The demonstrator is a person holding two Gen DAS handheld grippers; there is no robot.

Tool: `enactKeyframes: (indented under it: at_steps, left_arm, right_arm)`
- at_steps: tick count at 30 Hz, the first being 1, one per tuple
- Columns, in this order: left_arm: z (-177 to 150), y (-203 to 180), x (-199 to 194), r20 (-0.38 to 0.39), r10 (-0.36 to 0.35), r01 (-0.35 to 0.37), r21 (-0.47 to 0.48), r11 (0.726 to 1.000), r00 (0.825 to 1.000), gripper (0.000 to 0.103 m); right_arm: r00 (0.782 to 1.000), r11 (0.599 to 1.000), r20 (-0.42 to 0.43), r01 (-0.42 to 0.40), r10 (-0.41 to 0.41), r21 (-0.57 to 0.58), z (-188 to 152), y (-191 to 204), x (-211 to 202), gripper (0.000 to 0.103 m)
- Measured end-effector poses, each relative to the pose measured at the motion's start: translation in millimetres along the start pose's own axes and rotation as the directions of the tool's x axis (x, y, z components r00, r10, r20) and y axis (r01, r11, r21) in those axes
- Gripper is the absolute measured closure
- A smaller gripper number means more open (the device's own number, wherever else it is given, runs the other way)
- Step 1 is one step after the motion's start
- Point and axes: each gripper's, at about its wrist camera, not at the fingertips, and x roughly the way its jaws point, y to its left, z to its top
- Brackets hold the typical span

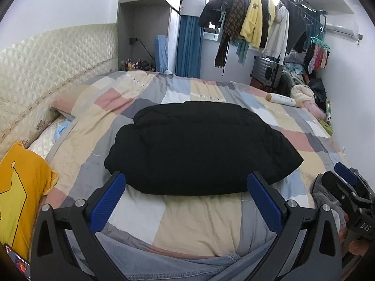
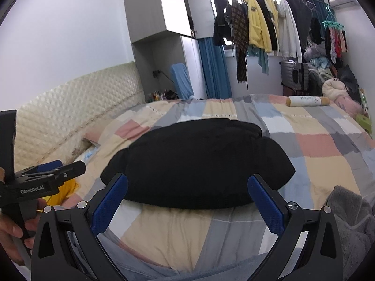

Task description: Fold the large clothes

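On the patchwork-checked quilt (image 1: 187, 222), a puffy black folded garment (image 1: 199, 149) wants squaring, with left gripper (image 1: 186, 201) and right gripper (image 2: 187, 202) spread apart, empty.

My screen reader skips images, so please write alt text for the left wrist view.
A black garment lies folded on a patchwork bedspread, just beyond the open left gripper. Clothes hang on a rail behind; a yellow pillow sits left.
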Motion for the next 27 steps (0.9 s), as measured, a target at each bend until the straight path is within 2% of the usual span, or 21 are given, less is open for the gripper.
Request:
enactKeyframes:
  at_steps: [6,27]
  left_arm:
    - [-1.9,-0.4,4.9,-0.017,0.004,-0.004,-0.004,1.000,1.000,0.000]
    - [-0.1,4.3,4.5,-0.020,0.009,-0.009,-0.008,1.000,1.000,0.000]
  right_arm:
    - [0.999,1.000,-0.031,0.007,-0.006,0.002,-4.1,-2.4,9.5,0.000]
    - [0.999,1.000,-0.024,0.029,-0.029,0.007,0.4,-2.6,7.4,0.000]
